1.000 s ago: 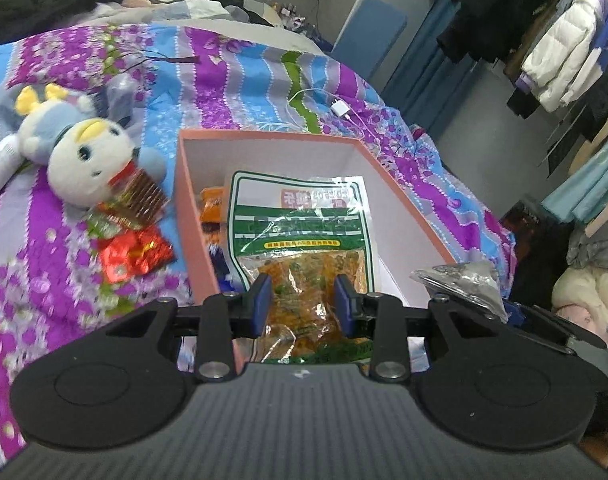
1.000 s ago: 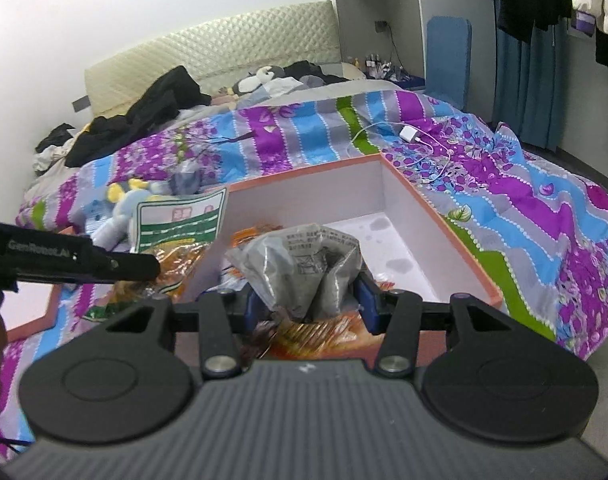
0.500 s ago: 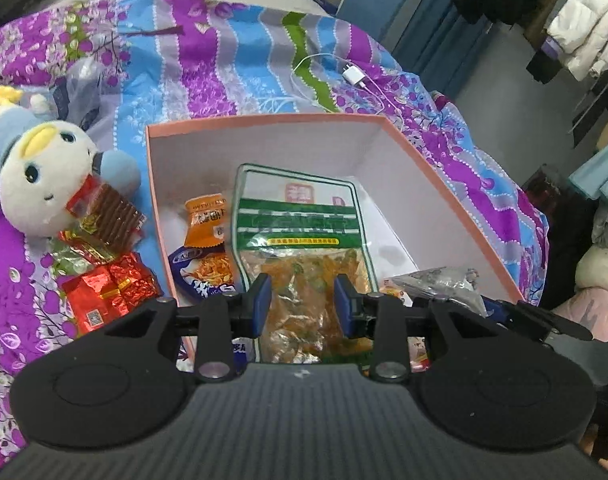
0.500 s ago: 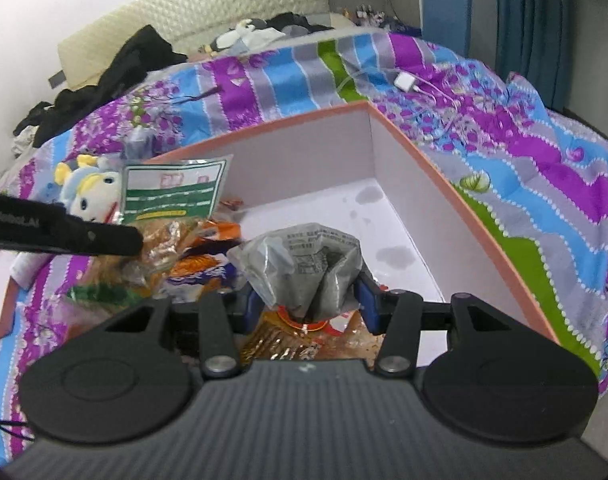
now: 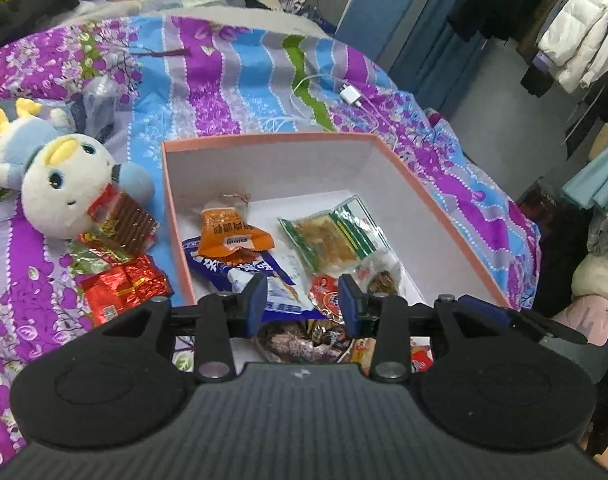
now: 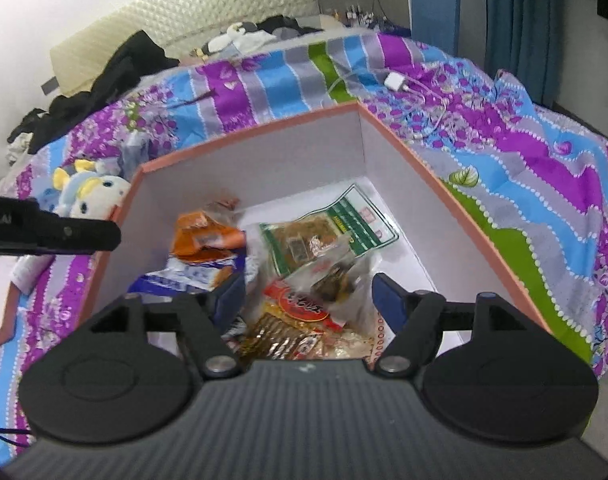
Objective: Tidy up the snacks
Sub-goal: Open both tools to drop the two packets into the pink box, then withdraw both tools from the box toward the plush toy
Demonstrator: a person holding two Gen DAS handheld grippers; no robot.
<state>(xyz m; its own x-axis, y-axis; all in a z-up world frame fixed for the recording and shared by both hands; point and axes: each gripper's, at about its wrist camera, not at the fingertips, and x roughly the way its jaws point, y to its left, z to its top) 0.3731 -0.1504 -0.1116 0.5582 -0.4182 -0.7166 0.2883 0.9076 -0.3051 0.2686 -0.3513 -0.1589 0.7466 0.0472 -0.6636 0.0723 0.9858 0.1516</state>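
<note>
Both hand-held grippers, left (image 5: 302, 300) and right (image 6: 308, 294), have just been opening and hold nothing; green snack bag (image 5: 332, 236) and crinkled clear packet (image 6: 335, 268) lie in the box (image 5: 443, 216)

Both black claws tilt downward: left claw (image 5: 302, 300) has just widened, empty; right claw (image 6: 308, 294) has just spread, gripping nothing.

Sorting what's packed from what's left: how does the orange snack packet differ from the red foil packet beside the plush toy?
The orange snack packet lies inside the pink box, on top of a blue-and-white bag; the red foil packet lies outside on the bedspread. The orange one looks matte with printed labels; the red one is shiny and crinkled. Both are sealed and held by neither hand-held gripper.
</note>
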